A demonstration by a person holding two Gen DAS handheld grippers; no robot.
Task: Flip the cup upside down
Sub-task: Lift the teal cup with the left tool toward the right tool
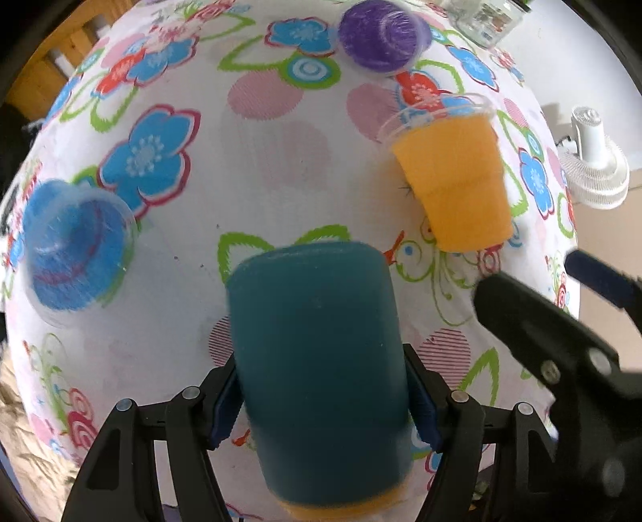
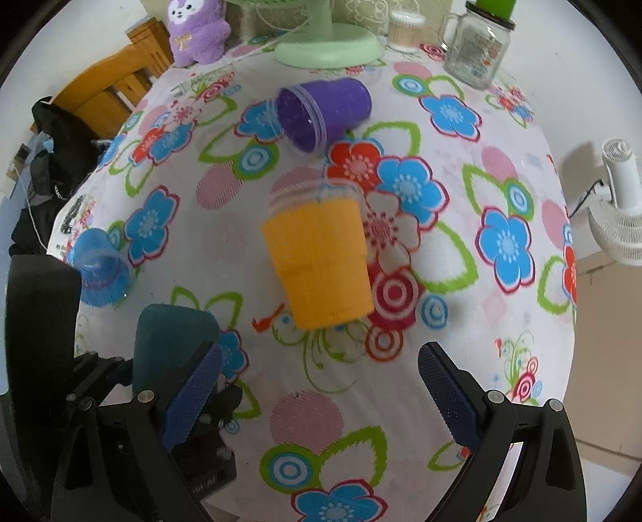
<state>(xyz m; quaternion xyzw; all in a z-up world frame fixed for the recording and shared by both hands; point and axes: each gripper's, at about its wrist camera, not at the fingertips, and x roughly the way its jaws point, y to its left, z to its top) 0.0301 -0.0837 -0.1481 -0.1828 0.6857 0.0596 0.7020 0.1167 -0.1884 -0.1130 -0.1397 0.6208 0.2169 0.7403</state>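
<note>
My left gripper [image 1: 321,405] is shut on a teal cup [image 1: 321,369], held above the table with its closed end pointing away from the camera; it also shows in the right wrist view [image 2: 172,345]. My right gripper [image 2: 321,385] is open and empty, just short of an orange cup [image 2: 321,261] that lies on its side on the flowered cloth, base toward the gripper. The orange cup shows in the left wrist view [image 1: 453,180] too. A purple cup [image 2: 321,116] lies on its side farther back. A blue cup [image 2: 100,269] lies at the left.
The flowered tablecloth [image 2: 461,321] covers the table. At the back stand a green fan base [image 2: 329,48], a glass mug jar [image 2: 477,52], a purple plush toy [image 2: 196,32] and a small container [image 2: 405,30]. A white fan [image 2: 618,209] stands off the table's right edge.
</note>
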